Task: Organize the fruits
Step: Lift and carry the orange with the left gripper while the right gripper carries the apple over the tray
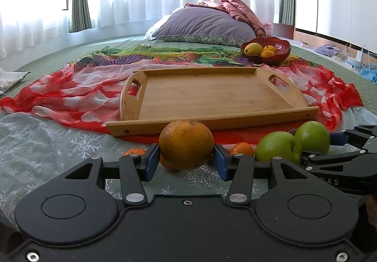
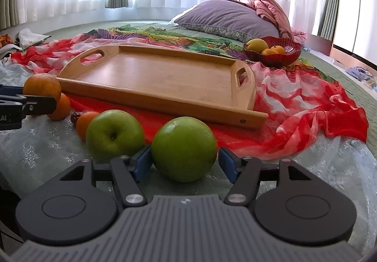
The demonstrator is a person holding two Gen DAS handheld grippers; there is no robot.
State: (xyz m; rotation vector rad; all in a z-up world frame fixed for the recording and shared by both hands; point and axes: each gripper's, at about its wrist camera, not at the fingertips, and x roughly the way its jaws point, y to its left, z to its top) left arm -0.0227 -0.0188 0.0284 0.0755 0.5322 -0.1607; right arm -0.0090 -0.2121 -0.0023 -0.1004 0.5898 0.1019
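left tongs (image 1: 186, 159): clamped on orange (image 1: 186, 144) | right tongs (image 2: 183, 163): apart around green apple (image 2: 183, 147), pads clear | advice: centre apple, close gently, lift to tray (image 2: 235, 118) ahead

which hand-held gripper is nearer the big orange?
Left. The left hand-held gripper has the big orange between its pads; the right hand-held gripper sits off to the side, straddling a green apple.

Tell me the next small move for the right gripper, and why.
Probably close the right gripper on the apple. The apple sits between its blue pads, but a gap shows at the right pad, so it is not gripped yet. The left gripper already pinches the orange, and the tray is empty.
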